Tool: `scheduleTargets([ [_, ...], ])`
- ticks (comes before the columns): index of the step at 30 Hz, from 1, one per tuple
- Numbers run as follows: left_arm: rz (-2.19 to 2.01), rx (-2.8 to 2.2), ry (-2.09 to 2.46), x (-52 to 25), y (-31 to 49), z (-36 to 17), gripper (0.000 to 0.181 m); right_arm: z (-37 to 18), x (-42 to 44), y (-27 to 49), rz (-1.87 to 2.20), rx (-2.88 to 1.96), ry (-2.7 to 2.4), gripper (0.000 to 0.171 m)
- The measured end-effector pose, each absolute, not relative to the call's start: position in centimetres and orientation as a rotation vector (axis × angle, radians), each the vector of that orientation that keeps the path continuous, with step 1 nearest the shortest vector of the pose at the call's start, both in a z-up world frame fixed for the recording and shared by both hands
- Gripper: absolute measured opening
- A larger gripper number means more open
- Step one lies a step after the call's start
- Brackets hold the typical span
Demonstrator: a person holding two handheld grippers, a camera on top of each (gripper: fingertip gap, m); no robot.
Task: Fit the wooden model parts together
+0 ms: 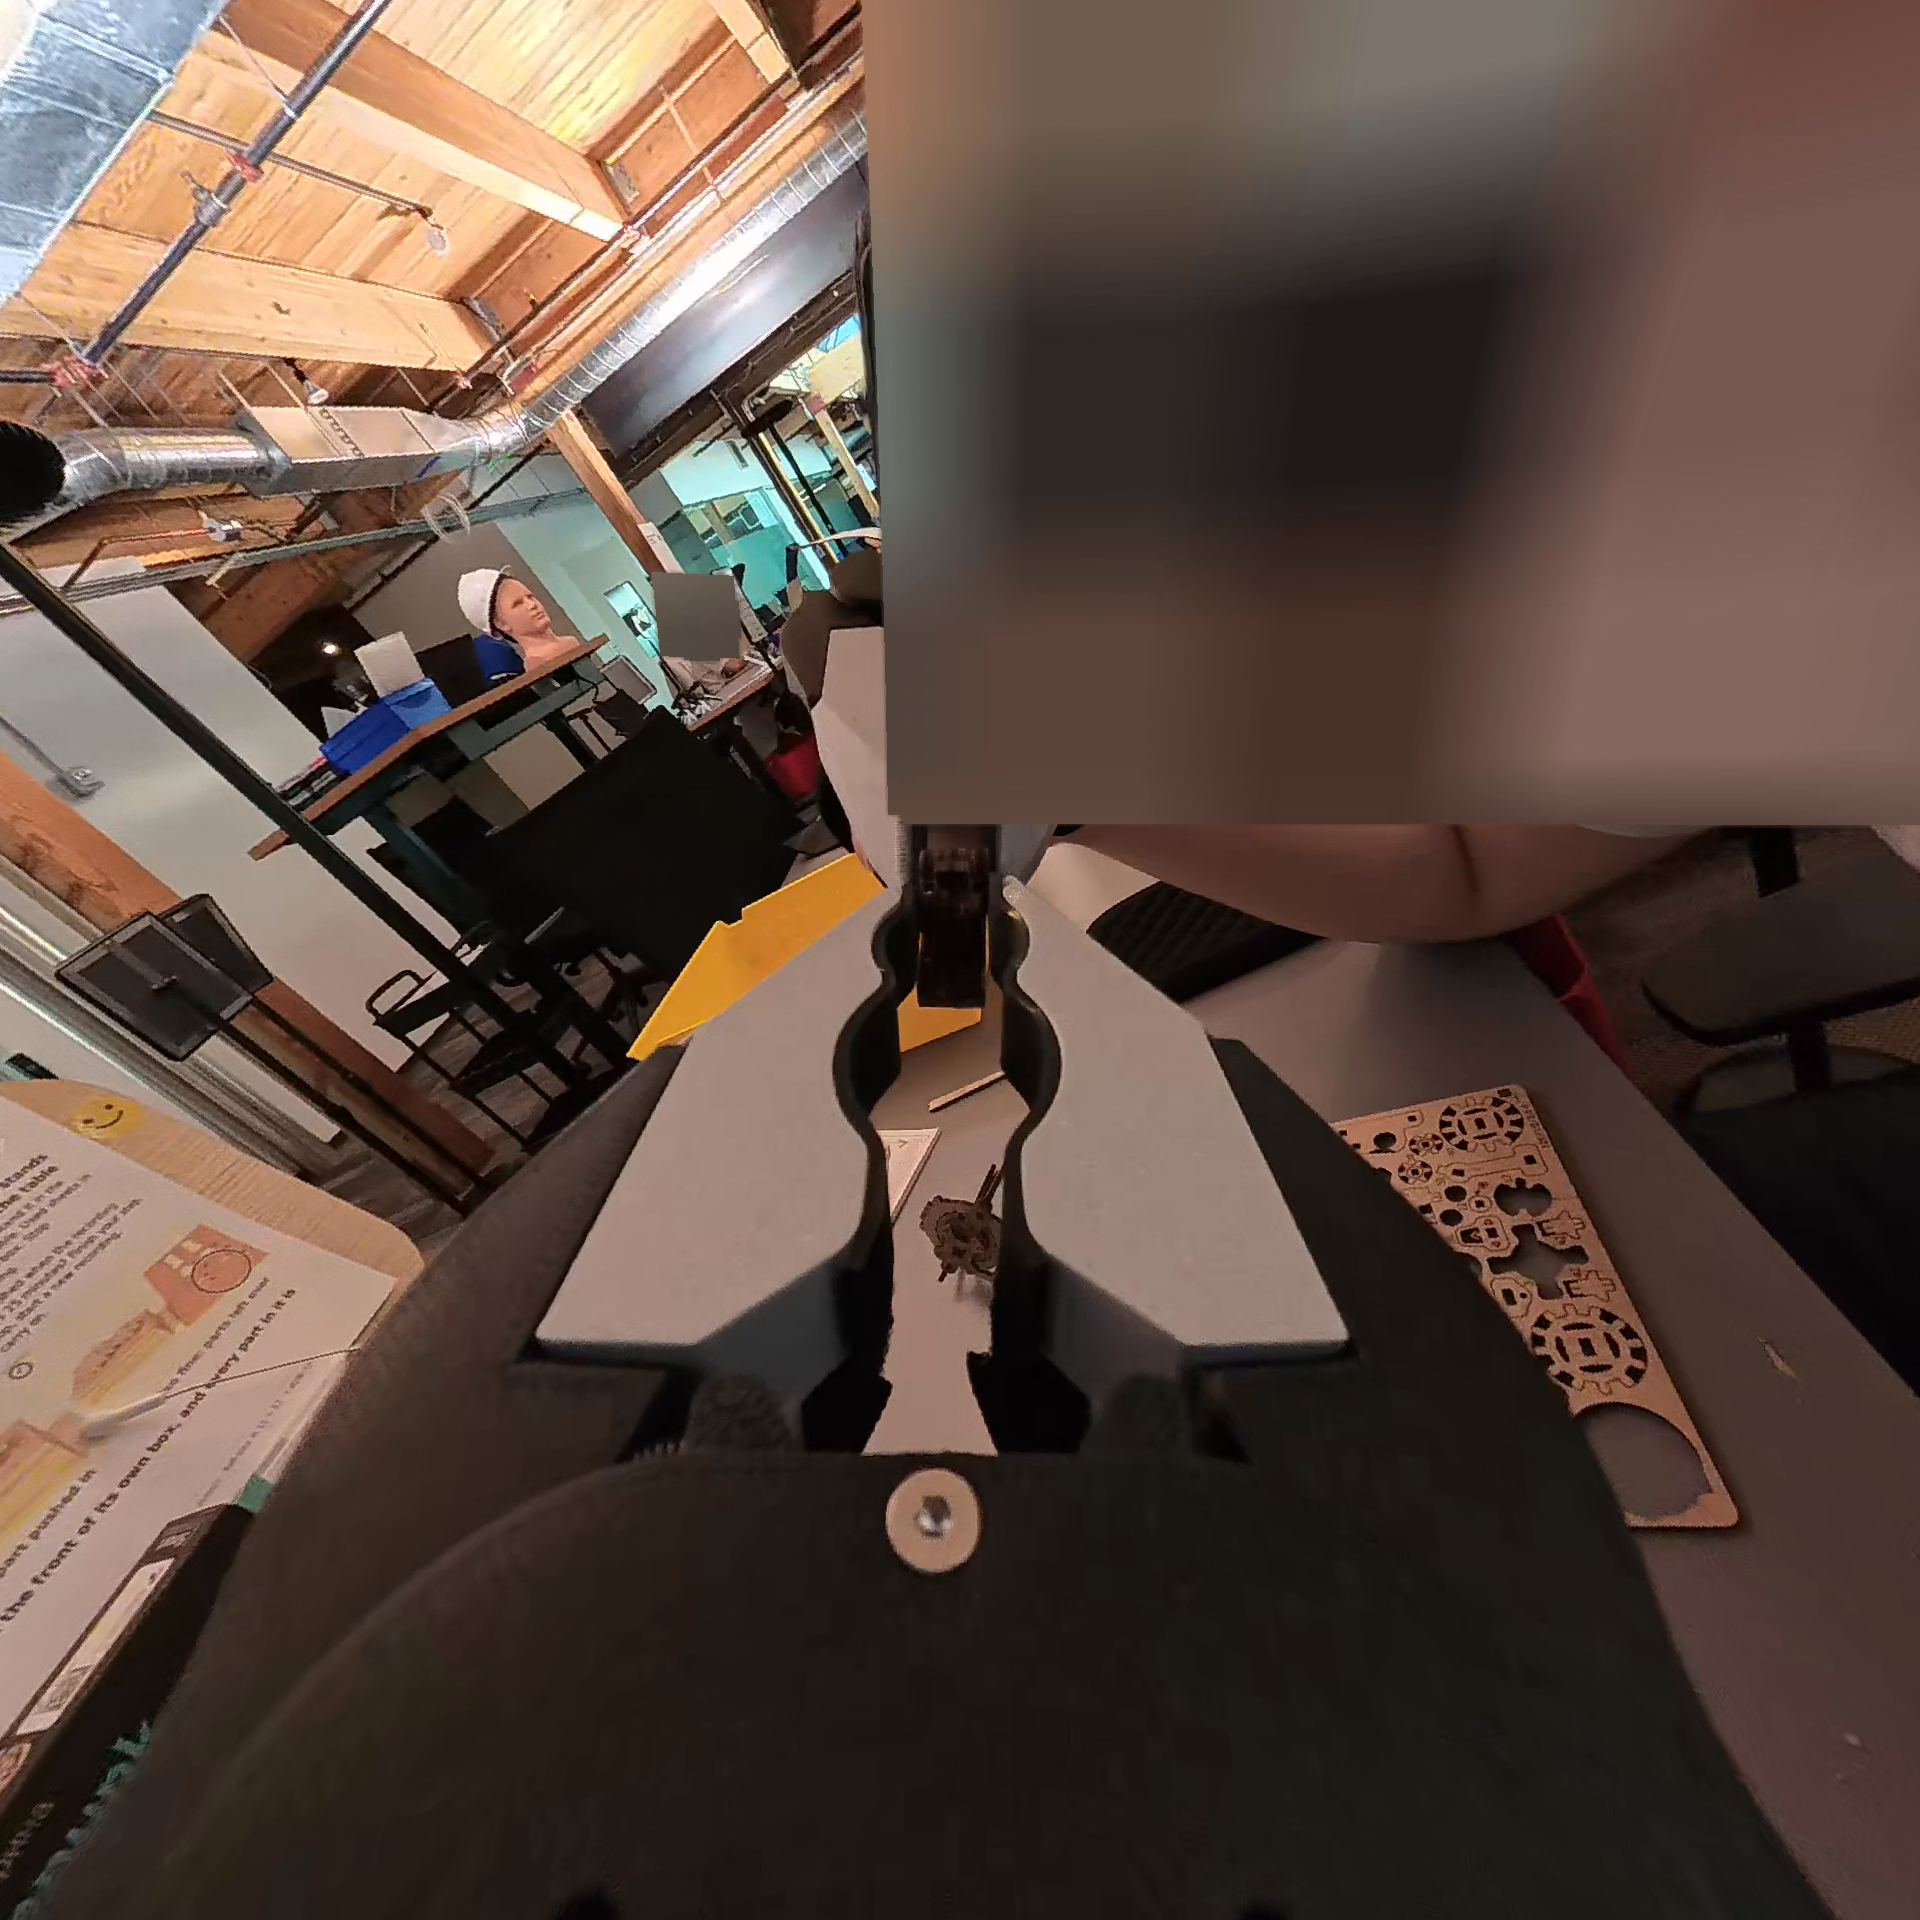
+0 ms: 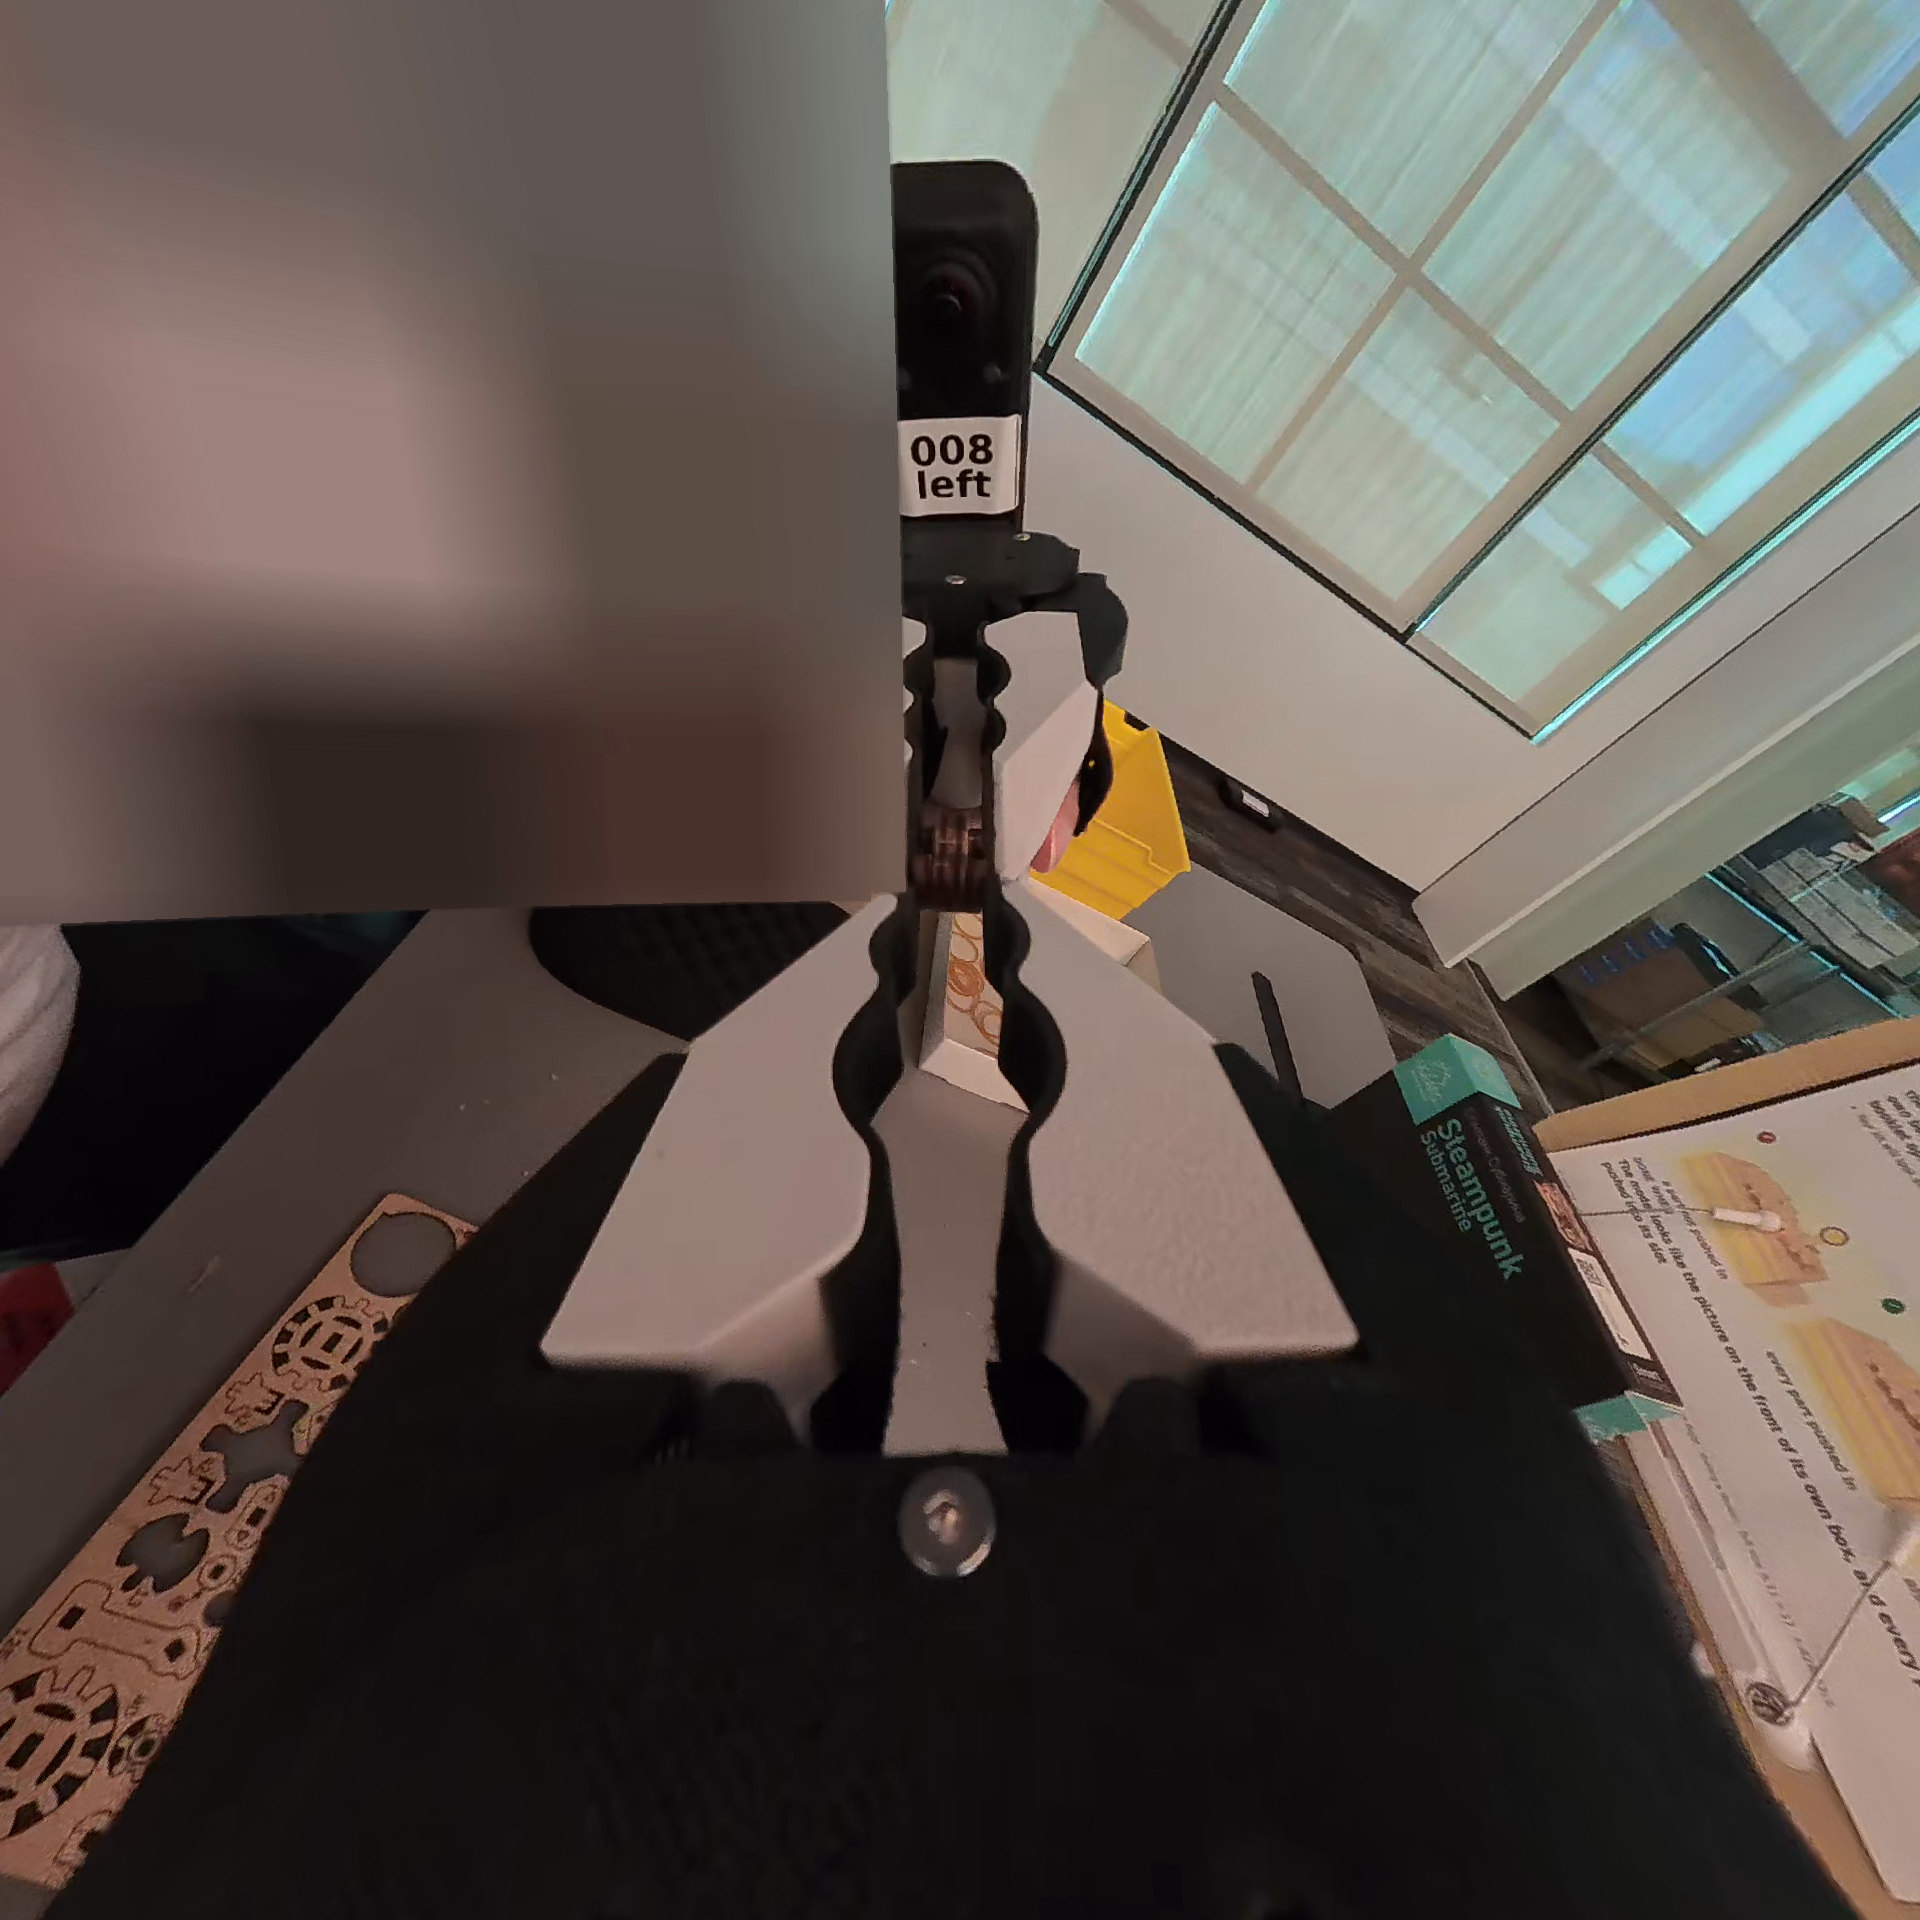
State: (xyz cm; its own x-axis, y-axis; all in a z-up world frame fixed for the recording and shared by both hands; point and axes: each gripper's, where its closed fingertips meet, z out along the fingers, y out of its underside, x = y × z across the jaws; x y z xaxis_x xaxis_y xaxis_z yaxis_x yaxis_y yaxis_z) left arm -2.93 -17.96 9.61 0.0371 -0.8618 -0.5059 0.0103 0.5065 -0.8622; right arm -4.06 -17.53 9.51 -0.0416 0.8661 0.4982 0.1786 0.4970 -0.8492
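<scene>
Both grippers are raised above the grey table and meet tip to tip. My left gripper [image 1: 951, 920] is shut on a small dark wooden model part [image 1: 951, 951], which stands upright between its tips. In the right wrist view the same layered, gear-like part [image 2: 948, 860] sits between the tips of my right gripper [image 2: 951, 914] and the facing left gripper [image 2: 951, 800]. My right gripper's jaws are narrowed onto its near end. A small wooden gear assembly [image 1: 961, 1226] lies on the table below. A laser-cut wooden parts sheet [image 1: 1507, 1278] lies beside it and also shows in the right wrist view [image 2: 156, 1507].
A yellow bin [image 1: 790, 956] stands at the table's far side. A thin wooden stick [image 1: 966, 1091] and a white paper [image 1: 906, 1164] lie on the table. A white box [image 2: 966, 1023], a dark kit box [image 2: 1496, 1236] and an instruction sheet [image 2: 1766, 1351] stand nearby. A person's forearm [image 1: 1351, 883] is close. The grippers are tip to tip, or close to it.
</scene>
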Motion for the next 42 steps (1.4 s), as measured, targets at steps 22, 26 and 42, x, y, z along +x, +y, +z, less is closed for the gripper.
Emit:
scheduleTargets([
  [22, -0.512, -0.762, 1.439, -2.9, -17.8, 9.0, 0.012, 8.7, -4.1, -17.1, 0.403, -0.914, -1.597, 0.011],
  [26, -0.436, -0.741, 1.444, -2.8, -17.6, 8.9, 0.014, 8.5, -4.1, -17.1, 0.351, -0.900, -1.608, 0.011],
  [42, -0.243, -0.672, 1.514, -2.9, -17.5, 7.9, 0.010, 7.7, -4.3, -16.8, 0.233, -0.859, -1.649, 0.011],
])
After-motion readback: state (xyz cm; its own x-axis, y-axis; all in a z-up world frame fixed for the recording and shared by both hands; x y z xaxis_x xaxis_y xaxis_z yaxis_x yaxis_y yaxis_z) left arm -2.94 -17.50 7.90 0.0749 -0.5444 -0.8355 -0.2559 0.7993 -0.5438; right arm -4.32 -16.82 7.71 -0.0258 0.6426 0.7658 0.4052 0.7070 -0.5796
